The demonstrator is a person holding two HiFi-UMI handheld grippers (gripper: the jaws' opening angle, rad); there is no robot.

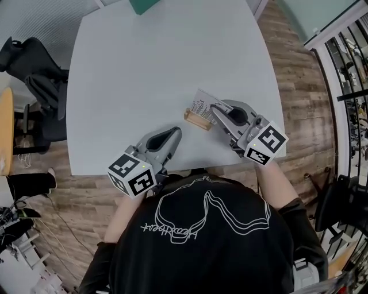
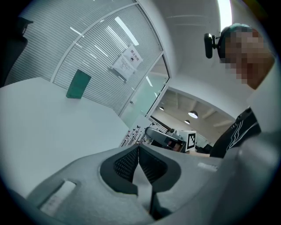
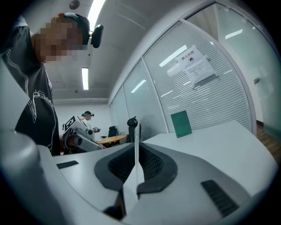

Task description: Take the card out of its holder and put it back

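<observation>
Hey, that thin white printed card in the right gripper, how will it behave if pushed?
The thin white printed card is likely light and slightly flexible: edge-on in the right gripper it is a sliver. It seems stiff enough to hold flat, showing no droop. Pinched at one edge, it might pivot if it catches the small wooden holder.

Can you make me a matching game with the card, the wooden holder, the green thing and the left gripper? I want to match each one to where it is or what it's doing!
Things
1. card
2. wooden holder
3. green board
4. left gripper

Places or states
A. standing at the far edge of the table
B. shut, with nothing in it
C. pinched in the right gripper
D. on the table, on the side near the person, beside the card

Right pairs: 1-C, 2-D, 3-A, 4-B
</observation>
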